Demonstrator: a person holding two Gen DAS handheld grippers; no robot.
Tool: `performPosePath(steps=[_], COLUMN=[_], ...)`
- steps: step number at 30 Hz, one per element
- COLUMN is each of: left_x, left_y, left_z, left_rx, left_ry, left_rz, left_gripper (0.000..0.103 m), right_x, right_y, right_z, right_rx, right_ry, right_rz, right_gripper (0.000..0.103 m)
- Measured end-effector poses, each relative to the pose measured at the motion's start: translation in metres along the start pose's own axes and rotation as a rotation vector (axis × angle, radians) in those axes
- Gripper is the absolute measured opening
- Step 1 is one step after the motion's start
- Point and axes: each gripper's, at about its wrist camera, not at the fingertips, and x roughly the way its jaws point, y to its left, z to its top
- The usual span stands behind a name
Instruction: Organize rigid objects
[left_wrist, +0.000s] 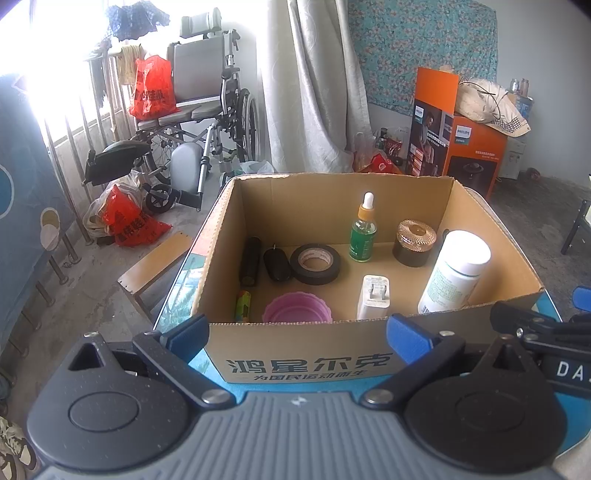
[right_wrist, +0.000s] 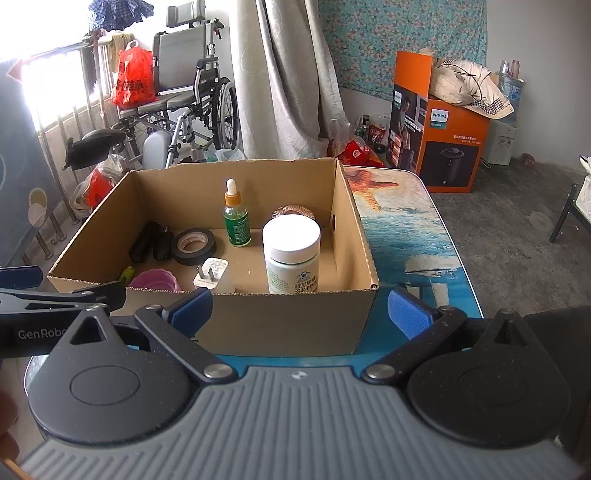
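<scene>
We look along both grippers into an open cardboard box (left_wrist: 295, 354) resting on a table (right_wrist: 413, 236) with a sea-and-starfish print. Inside, a white-capped jar (right_wrist: 291, 254) stands upright near the right wall, its label in green Chinese characters; a green dropper bottle (left_wrist: 363, 236) also stands upright, tip up, toward the back. A black cylinder (left_wrist: 250, 260) lies flat by the left wall, long axis running front to back, beside a smaller black object (left_wrist: 276, 264) and a roll of black tape (left_wrist: 315, 264) lying flat. A white plug adapter (left_wrist: 373, 297) faces prongs-up near a pink ridged cup (left_wrist: 297, 308) and a yellow-green battery (left_wrist: 243, 305). The box front reads "鸿星尔克". Behind us, an orange carton (right_wrist: 456, 147) reads "PHILIPS". Our left gripper (left_wrist: 297, 328) and right gripper (right_wrist: 299, 306) hover level before the box's near wall, each with jaws spread wide, holding nothing. "GenRobo" shows on the left gripper's side in the right view.
</scene>
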Motion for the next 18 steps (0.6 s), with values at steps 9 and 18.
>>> performPosePath(steps=[9, 18], left_x=[0.0005, 0.0003], left_y=[0.0005, 0.0003], left_z=[-0.0004, -0.0001], left_rx=[0.000, 0.000], left_ry=[0.002, 0.002], left_rz=[0.000, 0.001], left_gripper=[0.103, 0.103], right_x=[-0.0006, -0.0004], right_y=[0.0008, 0.0012], right_z=[-0.0004, -0.0006], right_rx=[0.000, 0.001], right_ry=[0.001, 0.002], right_rz=[0.000, 0.002], right_gripper=[0.102, 0.102])
